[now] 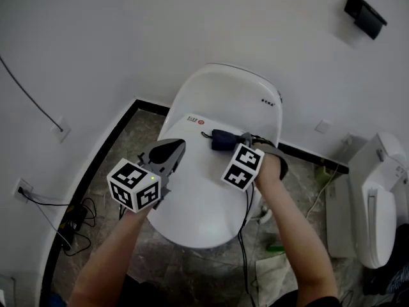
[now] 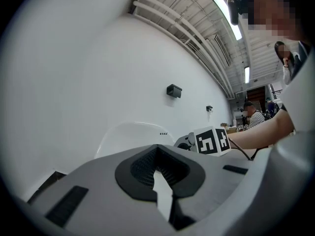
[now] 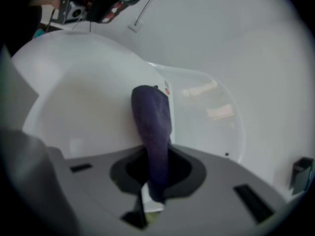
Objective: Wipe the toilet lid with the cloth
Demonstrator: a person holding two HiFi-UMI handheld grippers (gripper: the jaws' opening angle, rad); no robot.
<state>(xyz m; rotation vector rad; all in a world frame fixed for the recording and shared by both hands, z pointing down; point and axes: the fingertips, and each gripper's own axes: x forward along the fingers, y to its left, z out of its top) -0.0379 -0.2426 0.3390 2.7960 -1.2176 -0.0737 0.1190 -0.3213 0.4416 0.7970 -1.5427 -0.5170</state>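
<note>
A: Your right gripper is clamped on the cloth. The dark blue fabric comes up from between its jaws and bunches out ahead of them.

B: And your left gripper has its jaws together with nothing held. Only a thin pale sliver shows between the pads.

A: You hold that cloth down on the toilet lid, at its rear part, just beside the small red label. The lid is down.

B: Your left gripper hovers over the lid's left edge, close to the right one but apart from it. I cannot tell whether it touches the lid.

A: Each of your grippers carries its marker cube on the side nearest you, and your bare forearms run back from there.

B: Further out, you have the mottled stone floor round the toilet, with a tangle of dark cables at your left by the wall.

A: At your right stands a second toilet, well apart from this one.

B: High on the white wall behind, toward your right, sits a small black box.
</note>
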